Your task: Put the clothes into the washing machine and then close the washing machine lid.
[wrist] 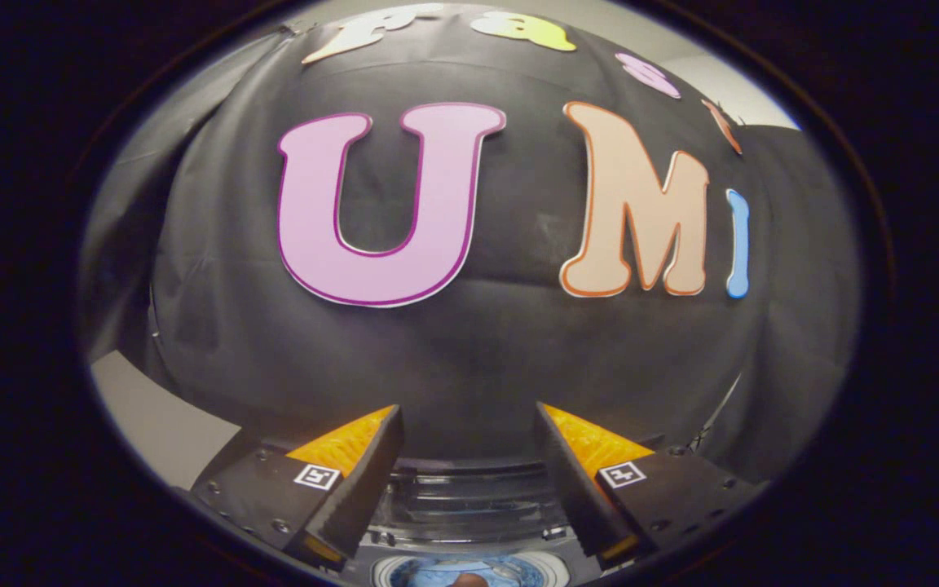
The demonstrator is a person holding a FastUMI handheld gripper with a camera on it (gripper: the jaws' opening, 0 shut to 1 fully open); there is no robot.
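My gripper (467, 420) is open, its fingers spread wide with nothing between them, and it faces the black cloth wall of the booth. Below and between the fingers lies the top of the washing machine (469, 509), dark with a see-through panel. Under that, the round drum opening (469, 571) shows a bit of blue cloth inside. I cannot tell how the lid stands.
The black cloth wall (469, 359) hangs close ahead, just beyond the fingers. A pale floor or wall strip (156, 420) shows past the left finger. A thin pale cord or seam (718, 416) runs down the cloth beside the right finger.
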